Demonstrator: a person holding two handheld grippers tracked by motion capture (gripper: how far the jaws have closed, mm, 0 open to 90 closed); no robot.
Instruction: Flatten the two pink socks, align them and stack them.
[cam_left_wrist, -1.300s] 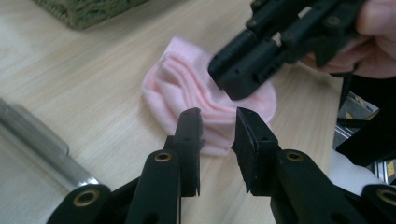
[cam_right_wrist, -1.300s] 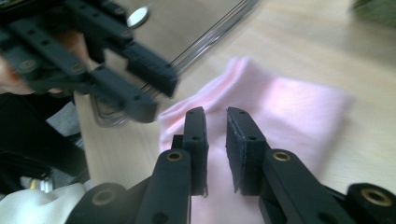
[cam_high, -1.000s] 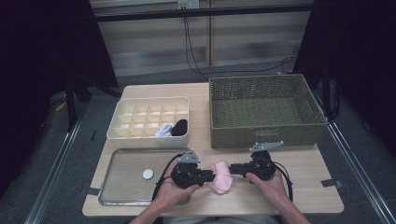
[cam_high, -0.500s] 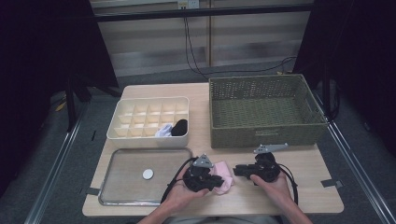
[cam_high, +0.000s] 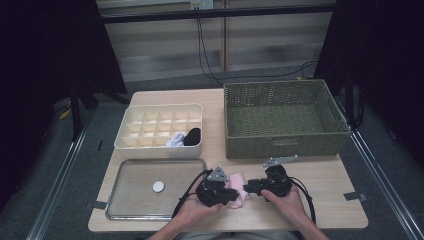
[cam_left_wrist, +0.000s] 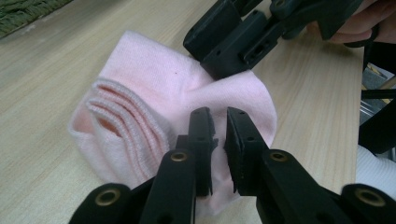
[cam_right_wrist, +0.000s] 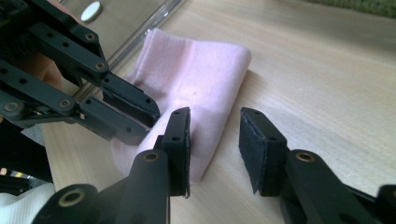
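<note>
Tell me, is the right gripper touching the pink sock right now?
Apart. In the right gripper view, the right gripper has just been opening; its jaws stand spread, with bare table between the pads and the pink sock lying beside the left one.

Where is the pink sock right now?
In the high view the pink sock lies folded on the table's near edge, between the left tool and the right tool, just right of the metal tray and in front of the wicker basket.

No readable writing anywhere here: the small pale label on the wicker basket (cam_high: 285, 142) front is too blurred to make out, and nothing else carries text.
</note>
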